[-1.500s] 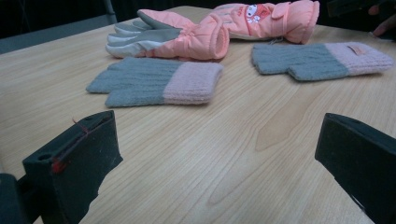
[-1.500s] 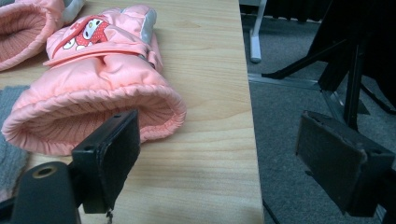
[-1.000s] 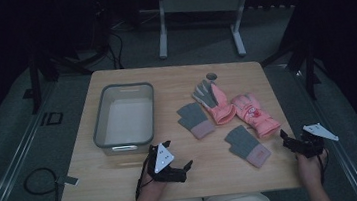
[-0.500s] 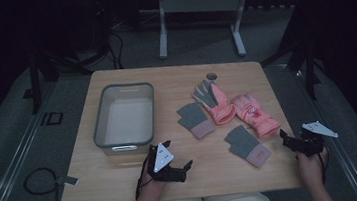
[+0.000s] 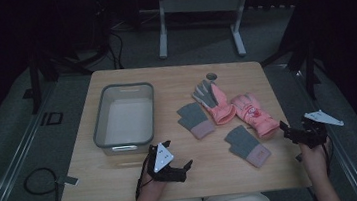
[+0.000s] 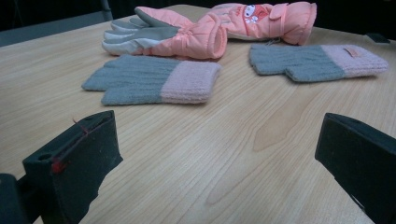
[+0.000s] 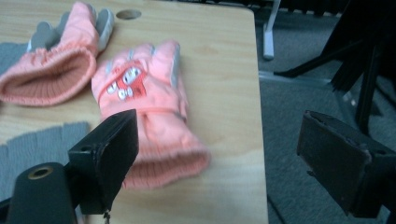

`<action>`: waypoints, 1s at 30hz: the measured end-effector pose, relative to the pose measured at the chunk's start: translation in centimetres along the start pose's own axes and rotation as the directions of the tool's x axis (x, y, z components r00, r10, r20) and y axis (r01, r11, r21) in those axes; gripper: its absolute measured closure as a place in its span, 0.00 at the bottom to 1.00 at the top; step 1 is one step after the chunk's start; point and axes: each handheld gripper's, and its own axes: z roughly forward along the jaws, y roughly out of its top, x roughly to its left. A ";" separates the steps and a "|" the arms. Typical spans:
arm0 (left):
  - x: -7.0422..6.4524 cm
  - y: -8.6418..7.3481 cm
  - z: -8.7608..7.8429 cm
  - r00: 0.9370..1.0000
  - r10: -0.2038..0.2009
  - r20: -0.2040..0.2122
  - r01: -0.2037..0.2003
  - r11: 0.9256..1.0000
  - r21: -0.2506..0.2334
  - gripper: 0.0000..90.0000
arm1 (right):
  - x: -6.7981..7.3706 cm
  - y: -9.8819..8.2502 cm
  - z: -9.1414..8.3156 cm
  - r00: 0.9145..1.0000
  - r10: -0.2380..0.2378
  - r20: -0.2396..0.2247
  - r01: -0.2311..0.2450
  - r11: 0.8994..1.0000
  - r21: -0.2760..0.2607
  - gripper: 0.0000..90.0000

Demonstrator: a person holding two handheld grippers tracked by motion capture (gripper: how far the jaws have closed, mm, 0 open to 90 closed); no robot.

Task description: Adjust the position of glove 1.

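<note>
Ahead of the left gripper (image 5: pixel 178 163) — jaws apart — lies a grey glove (image 6: pixel 152 80); right gripper (image 5: pixel 290 130) likewise spread.

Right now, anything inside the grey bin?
The grey bin looks empty in the high view: its pale floor is bare. The four gloves lie outside it on the table. The strip of floor behind its near wall is hidden.

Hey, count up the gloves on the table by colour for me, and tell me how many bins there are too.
Pink padded gloves: 2, one palm up and one with a cartoon patch.
Grey knit gloves with pink cuffs: 2, one nearer the bin and one nearer the table's front edge.
Clear plastic bin: 1.
Total: 5 things.
</note>
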 end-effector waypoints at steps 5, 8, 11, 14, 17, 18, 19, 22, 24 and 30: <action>0.0 0.0 0.0 1.000 0.001 0.000 -0.001 1.000 0.000 0.00 | 0.6 2.0 -0.1 1.000 0.017 -0.018 -0.017 1.000 -0.013 0.16; 0.0 0.0 0.0 1.000 -0.003 0.001 0.003 1.000 -0.002 0.00 | 1.2 3.1 -0.1 0.999 0.005 -0.041 -0.006 1.000 -0.028 0.16; 0.0 0.0 0.0 1.000 -0.001 0.001 0.001 1.000 0.000 0.00 | 2.0 4.1 0.0 0.998 -0.001 -0.059 -0.001 1.000 -0.032 0.16; 0.0 0.0 0.0 1.000 0.001 0.000 -0.001 1.000 0.001 0.00 | 3.3 5.2 0.5 0.995 -0.031 -0.096 0.028 0.999 -0.034 0.15; 0.0 0.0 0.0 1.000 -0.001 0.001 0.001 1.000 0.001 0.00 | 4.1 5.9 1.1 0.990 -0.042 -0.135 0.039 0.999 -0.026 0.14; 0.0 0.0 0.0 1.000 -0.001 0.002 0.001 1.000 0.001 0.00 | 4.5 6.1 1.3 0.989 -0.044 -0.142 0.041 0.999 -0.026 0.14; 0.0 0.0 0.0 1.000 -0.001 0.002 0.001 1.000 0.001 0.00 | 4.9 6.4 1.6 0.987 -0.045 -0.153 0.041 0.999 -0.025 0.13; 0.0 0.0 0.0 1.000 0.000 0.012 0.000 1.000 0.001 0.00 | 6.1 7.0 2.4 0.983 -0.040 -0.177 0.038 0.999 -0.013 0.13; -0.1 0.0 0.0 1.000 0.003 0.015 -0.003 1.000 0.004 0.00 | 6.8 7.4 2.8 0.976 -0.038 -0.216 0.035 0.999 -0.018 0.13; -0.1 0.0 0.0 1.000 0.000 0.012 0.000 1.000 0.004 0.00 | 9.2 8.0 4.3 0.952 -0.087 -0.294 0.090 0.996 -0.001 0.13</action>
